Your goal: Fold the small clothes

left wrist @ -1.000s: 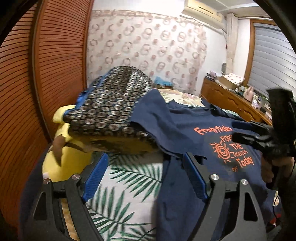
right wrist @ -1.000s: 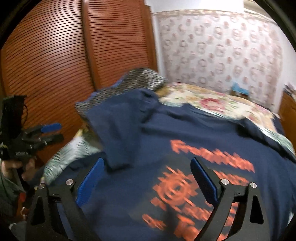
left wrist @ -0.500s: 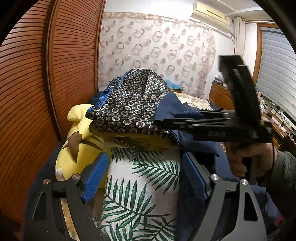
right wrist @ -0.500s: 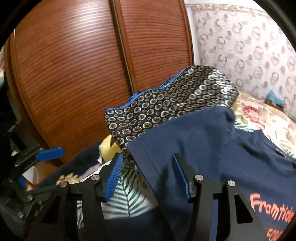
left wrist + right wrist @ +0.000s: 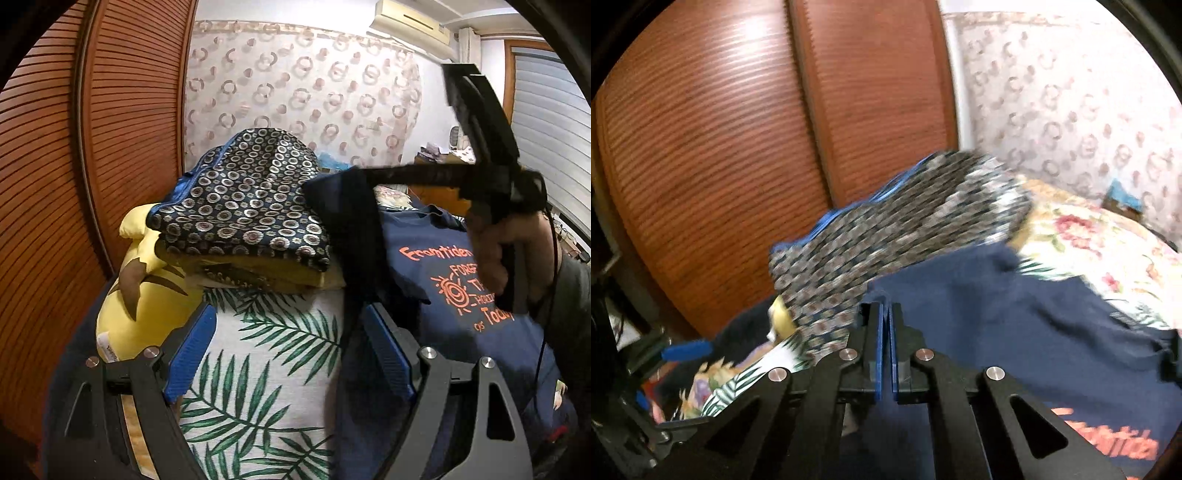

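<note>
A navy T-shirt (image 5: 424, 273) with orange print lies on the bed; it also shows in the right wrist view (image 5: 1015, 314). My right gripper (image 5: 885, 314) is shut on the shirt's left sleeve edge and holds it lifted; in the left wrist view it (image 5: 364, 181) pinches the raised sleeve (image 5: 354, 221). My left gripper (image 5: 286, 350) is open and empty, low over the palm-leaf sheet (image 5: 266, 350), just left of the shirt's hanging edge.
A folded patterned blanket (image 5: 251, 199) lies on a yellow plush pillow (image 5: 144, 295) at the bed's left. Wooden slatted wardrobe doors (image 5: 74, 147) stand close on the left. A floral cover (image 5: 1089, 236) lies further back. A dresser (image 5: 439, 162) stands at the far right.
My right gripper closed on the shirt's sleeve and lifted it. The left gripper stayed open and nearly still over the leaf sheet.
</note>
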A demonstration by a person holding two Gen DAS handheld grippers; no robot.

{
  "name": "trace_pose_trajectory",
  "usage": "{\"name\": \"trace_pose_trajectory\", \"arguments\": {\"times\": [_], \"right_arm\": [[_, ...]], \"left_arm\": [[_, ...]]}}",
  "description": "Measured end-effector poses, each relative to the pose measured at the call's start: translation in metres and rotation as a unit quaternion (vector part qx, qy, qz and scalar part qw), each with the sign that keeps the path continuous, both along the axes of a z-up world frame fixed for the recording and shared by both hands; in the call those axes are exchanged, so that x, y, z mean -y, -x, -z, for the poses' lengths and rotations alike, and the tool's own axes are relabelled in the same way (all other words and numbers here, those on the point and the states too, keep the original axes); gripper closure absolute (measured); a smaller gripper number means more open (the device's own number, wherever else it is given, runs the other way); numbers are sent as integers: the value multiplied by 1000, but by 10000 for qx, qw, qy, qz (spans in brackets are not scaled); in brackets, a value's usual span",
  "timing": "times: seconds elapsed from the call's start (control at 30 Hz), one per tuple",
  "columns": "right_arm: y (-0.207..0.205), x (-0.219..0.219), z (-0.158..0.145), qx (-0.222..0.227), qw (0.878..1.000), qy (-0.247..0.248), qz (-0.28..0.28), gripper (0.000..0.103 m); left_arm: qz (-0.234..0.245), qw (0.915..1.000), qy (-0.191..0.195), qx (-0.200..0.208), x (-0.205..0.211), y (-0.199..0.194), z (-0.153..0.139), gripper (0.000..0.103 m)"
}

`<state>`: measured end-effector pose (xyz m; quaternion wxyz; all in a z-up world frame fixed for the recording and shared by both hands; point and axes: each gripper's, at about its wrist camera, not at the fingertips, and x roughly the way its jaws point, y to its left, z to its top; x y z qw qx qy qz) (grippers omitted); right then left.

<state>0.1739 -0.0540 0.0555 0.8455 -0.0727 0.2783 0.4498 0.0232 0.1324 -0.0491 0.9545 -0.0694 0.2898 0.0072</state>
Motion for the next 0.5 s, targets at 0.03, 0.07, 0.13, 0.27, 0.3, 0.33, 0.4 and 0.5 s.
{"name": "trace_pose_trajectory", "arguments": {"times": [0.03, 0.07, 0.13, 0.27, 0.3, 0.33, 0.4, 0.5], "right_arm": [[-4, 12, -2, 28, 9999, 3, 118, 100], [-8, 24, -3, 60, 9997, 34, 253, 100], [-21, 48, -2, 55, 9982, 120, 591, 100], [-48, 85, 3, -163, 9916, 218, 1267, 100], [-53, 92, 7, -218, 9894, 266, 1410, 100], [-53, 98, 8, -256, 9878, 330, 1501, 100], [-58, 99, 16, -265, 9841, 519, 1675, 93], [-61, 99, 23, -175, 9810, 640, 1821, 81]], "left_arm": [[23, 10000, 7, 3, 2, -1, 0, 20], [35, 10000, 5, 6, 4, -1, 0, 20], [60, 10000, 0, 2, 7, -3, 0, 20], [107, 9999, -5, -22, 13, -6, 1, 20], [123, 9999, -4, -30, 14, -7, 1, 20], [136, 9999, 1, -39, 15, -8, 1, 20], [169, 9998, -14, -58, 18, -10, 1, 20], [214, 9997, -44, -77, 23, -13, 0, 20]]}}
